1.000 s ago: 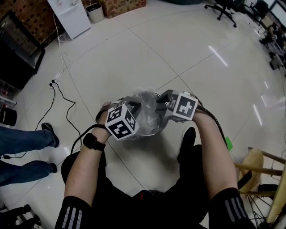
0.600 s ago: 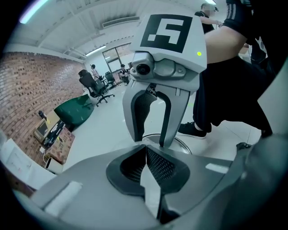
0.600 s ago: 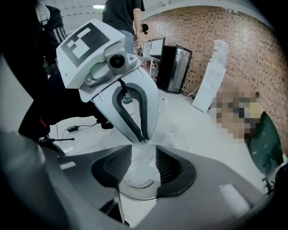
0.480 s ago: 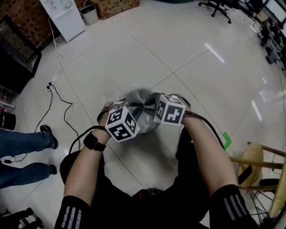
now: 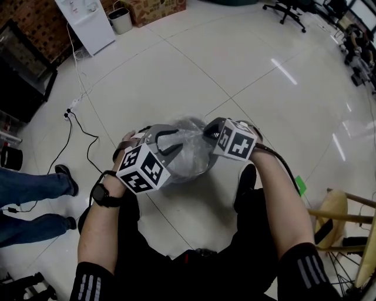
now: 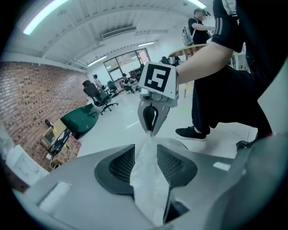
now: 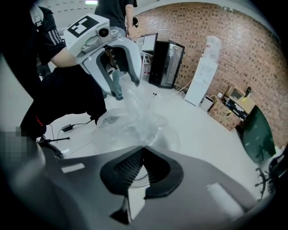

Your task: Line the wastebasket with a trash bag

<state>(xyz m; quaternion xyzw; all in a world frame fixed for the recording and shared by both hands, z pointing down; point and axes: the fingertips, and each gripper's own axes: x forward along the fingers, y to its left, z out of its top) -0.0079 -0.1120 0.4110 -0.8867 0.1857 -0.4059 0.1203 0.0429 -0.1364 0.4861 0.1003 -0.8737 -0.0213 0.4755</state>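
Observation:
A round metal wastebasket point(image 5: 198, 169) stands on the floor in front of me, with a clear trash bag point(image 5: 187, 141) bunched over its mouth. My left gripper point(image 5: 167, 140) is at the basket's left rim. Its jaws are opening, and a strip of the bag film point(image 6: 146, 173) still lies in the gap between the pads. My right gripper point(image 5: 208, 130) is at the right rim, shut on a raised peak of the bag point(image 6: 150, 133). The right gripper view shows the pads point(image 7: 155, 168) closed together and the left gripper point(image 7: 127, 89) with its fingers spread beside the film point(image 7: 135, 119).
Another person's legs and shoes point(image 5: 35, 185) stand at the left. A cable point(image 5: 76, 126) runs across the floor tiles. A white cabinet point(image 5: 88, 23) and a small bin point(image 5: 121, 17) are at the back, and a wooden stool point(image 5: 346, 220) at the right. My shoe point(image 5: 245, 188) is next to the basket.
The left gripper has lifted and drawn left, away from the right one, and its jaws have parted. The right gripper's jaws have closed on the bag film.

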